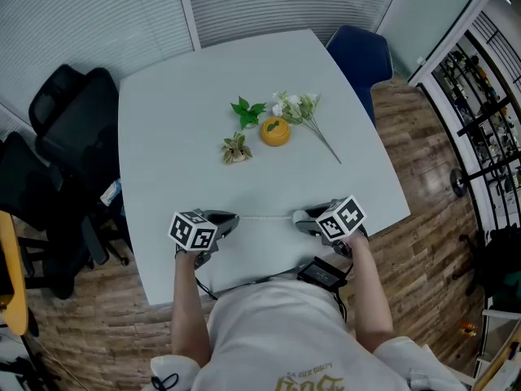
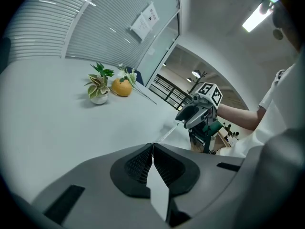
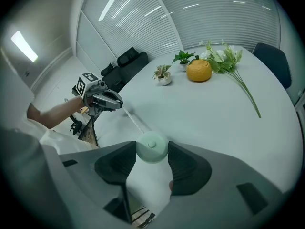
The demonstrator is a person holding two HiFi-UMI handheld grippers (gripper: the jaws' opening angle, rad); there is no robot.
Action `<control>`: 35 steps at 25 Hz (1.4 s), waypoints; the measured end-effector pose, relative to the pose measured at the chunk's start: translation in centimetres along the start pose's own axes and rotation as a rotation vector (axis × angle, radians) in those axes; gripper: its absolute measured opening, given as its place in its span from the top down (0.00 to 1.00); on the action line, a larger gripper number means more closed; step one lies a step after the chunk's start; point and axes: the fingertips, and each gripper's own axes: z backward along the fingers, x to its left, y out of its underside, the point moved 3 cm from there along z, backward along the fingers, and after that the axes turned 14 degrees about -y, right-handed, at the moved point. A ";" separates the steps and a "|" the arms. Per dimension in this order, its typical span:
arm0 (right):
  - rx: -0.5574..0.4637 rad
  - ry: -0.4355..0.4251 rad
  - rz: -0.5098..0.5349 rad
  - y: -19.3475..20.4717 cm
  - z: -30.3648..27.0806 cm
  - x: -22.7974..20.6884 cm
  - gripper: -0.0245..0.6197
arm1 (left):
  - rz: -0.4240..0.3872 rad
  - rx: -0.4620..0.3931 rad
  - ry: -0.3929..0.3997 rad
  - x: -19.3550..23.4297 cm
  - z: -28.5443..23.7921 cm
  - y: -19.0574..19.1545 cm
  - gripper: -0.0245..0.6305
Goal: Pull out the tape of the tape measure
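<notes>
The left gripper (image 2: pixel 152 150) is closed tight on the end of the tape (image 2: pixel 165 134). The round pale-green tape measure (image 3: pixel 151 149) is gripped by the right gripper (image 1: pixel 301 217). The tape is stretched between them over the white table's (image 1: pixel 187 112) near edge. An orange fruit (image 1: pixel 275 131) is seen farther off.

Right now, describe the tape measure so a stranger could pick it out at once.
On the white table, look to the near edge, where the right claw grips the tape measure, a small round pale-green case. Unlike the round orange object among the plants, it trails a thin white tape to the shut left claw.
</notes>
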 end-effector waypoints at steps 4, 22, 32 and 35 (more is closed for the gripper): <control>0.009 0.001 -0.008 0.3 -0.3 -0.2 0.61 | -0.012 0.025 -0.026 0.3 -0.3 0.4 0.94; 0.044 0.017 -0.040 1.0 -0.9 -1.0 0.61 | -0.010 0.159 -0.189 2.6 -1.4 1.5 0.94; 0.046 0.015 -0.047 1.0 -1.1 -1.0 0.61 | -0.041 0.207 -0.243 3.3 -1.4 2.1 0.94; 0.045 0.015 -0.048 1.1 -1.1 -0.9 0.61 | -0.064 0.228 -0.257 3.4 -1.5 2.5 0.94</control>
